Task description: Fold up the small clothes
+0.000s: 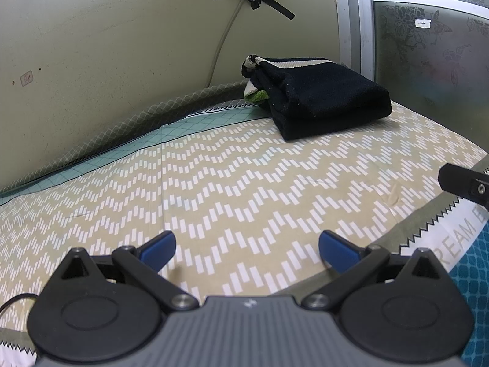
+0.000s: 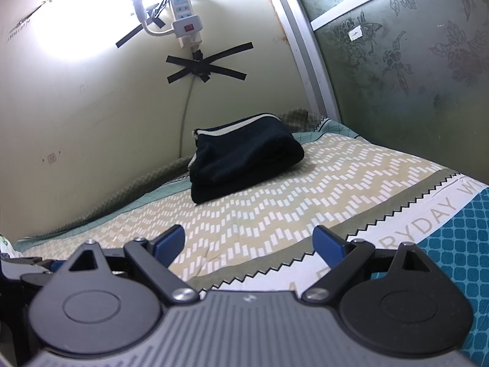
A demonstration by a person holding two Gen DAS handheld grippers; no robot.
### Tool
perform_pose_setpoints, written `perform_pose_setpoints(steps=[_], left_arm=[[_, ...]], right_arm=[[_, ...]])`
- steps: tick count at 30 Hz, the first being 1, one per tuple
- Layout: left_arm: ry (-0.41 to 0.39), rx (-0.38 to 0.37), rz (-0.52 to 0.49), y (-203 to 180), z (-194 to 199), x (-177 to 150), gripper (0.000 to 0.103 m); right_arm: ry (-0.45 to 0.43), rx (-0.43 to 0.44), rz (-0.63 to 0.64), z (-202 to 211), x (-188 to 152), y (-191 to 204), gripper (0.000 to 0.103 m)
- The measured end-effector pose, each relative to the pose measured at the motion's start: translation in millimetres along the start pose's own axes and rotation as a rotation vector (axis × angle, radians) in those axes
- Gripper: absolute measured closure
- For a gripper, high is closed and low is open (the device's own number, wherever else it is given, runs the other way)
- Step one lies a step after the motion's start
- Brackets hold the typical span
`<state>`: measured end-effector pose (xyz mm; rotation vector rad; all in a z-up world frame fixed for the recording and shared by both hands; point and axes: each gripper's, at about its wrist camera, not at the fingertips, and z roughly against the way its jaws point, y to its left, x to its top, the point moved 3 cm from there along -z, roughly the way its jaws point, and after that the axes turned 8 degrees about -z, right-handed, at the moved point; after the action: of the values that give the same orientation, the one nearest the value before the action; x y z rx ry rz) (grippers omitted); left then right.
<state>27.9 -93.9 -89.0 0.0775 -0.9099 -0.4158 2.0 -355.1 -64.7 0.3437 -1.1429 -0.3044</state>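
A folded black garment with a white stripe (image 1: 318,98) lies at the far side of the patterned bed cover, near the wall; a bit of green and white cloth peeks from under its left end. It also shows in the right wrist view (image 2: 244,159). My left gripper (image 1: 247,249) is open and empty, low over the cover, well short of the garment. My right gripper (image 2: 249,243) is open and empty, also well short of it. Part of the right gripper shows at the right edge of the left wrist view (image 1: 467,183).
The bed cover (image 1: 214,189) has a beige zigzag pattern, a lettered white band and a teal patch at the right (image 2: 458,244). The wall (image 1: 107,46) stands behind, with a taped cable and a power strip (image 2: 186,18). A frosted glass panel (image 2: 412,76) closes the right side.
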Motion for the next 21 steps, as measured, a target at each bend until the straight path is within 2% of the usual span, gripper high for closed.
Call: perform_pose_setpoints(steps=[21], left_arm=[[-0.006, 0.005, -0.003, -3.7, 1.7, 4.0, 0.000]], right_arm=[[-0.011, 0.008, 0.002, 3.2, 0.3, -0.3, 0.018]])
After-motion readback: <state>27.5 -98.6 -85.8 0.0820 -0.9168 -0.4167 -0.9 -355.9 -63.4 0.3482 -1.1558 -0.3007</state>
